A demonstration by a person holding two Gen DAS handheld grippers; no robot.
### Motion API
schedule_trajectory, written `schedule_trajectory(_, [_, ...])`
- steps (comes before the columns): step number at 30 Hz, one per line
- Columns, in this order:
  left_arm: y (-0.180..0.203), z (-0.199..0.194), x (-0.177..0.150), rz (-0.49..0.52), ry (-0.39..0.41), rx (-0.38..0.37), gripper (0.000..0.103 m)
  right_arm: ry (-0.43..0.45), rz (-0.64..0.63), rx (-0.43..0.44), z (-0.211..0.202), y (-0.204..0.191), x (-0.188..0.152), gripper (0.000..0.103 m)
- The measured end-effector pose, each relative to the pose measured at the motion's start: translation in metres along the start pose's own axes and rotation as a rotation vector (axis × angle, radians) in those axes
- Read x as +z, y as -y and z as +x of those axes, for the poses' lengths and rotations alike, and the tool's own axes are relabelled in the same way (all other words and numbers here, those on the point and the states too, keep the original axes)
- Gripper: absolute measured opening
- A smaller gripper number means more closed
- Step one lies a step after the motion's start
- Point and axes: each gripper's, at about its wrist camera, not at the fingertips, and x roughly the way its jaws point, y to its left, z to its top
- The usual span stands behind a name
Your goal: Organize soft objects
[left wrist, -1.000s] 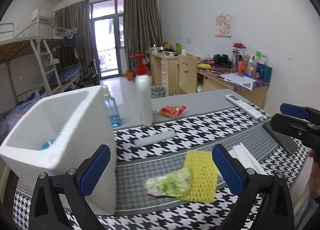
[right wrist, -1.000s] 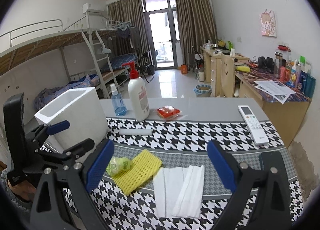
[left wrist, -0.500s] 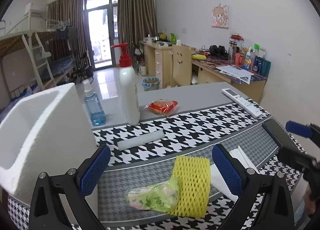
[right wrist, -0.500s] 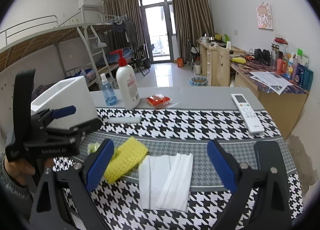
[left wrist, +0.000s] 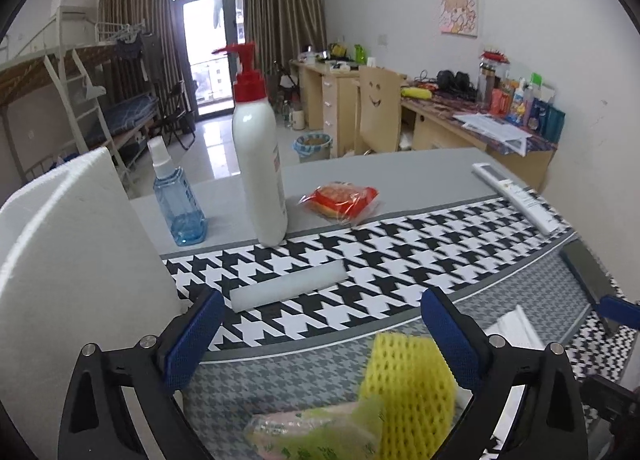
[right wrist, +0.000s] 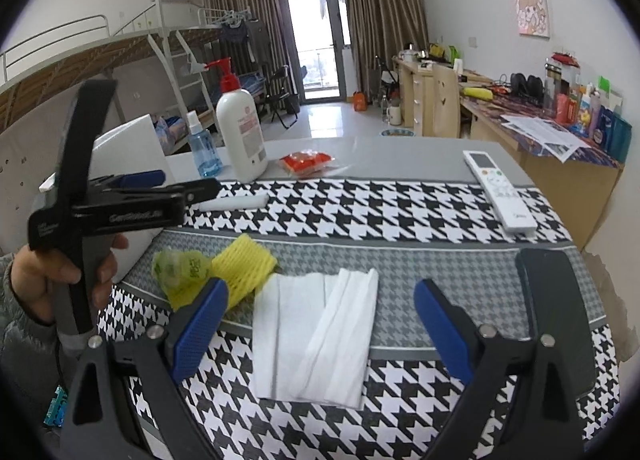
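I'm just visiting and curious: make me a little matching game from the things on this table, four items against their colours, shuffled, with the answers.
Items:
1. foam net
2. folded cloth
3. spray bottle
4. snack packet

Colours:
A. clear blue
B. red
C. yellow
D. white

Pairs: 1-C, 2-D, 3-A, 4-B

The left gripper [left wrist: 320, 334] sat low in its frame, jaws spread wide and empty. The right gripper [right wrist: 320, 324] likewise gaped. A hand [right wrist: 60, 272] at left of the right-wrist frame gripped the left gripper's handle.
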Motion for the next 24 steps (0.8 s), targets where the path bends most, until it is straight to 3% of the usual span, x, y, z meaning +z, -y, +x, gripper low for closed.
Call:
schedule_trajectory(11, [-0.01,0.044,0.001,0.042,-0.041,0.036,0.097,-0.042,-0.001,0.018,0.013,0.007,-0.008,0.096])
schedule_trajectory(21, [-0.016,0.069,0.002,0.043,-0.08,-0.012,0.097,-0.074,-0.004,0.047,0.029,0.007,-0.009,0.096])
schedule_trajectory(22, [-0.016,0.072,0.002,0.046,-0.094,-0.021,0.096,-0.079,0.002,0.05,0.03,0.007,-0.009,0.096])
schedule_trajectory(24, [-0.017,0.078,0.003,0.062,-0.126,-0.012,0.085,-0.085,0.004,0.054,0.032,0.007,-0.01,0.096])
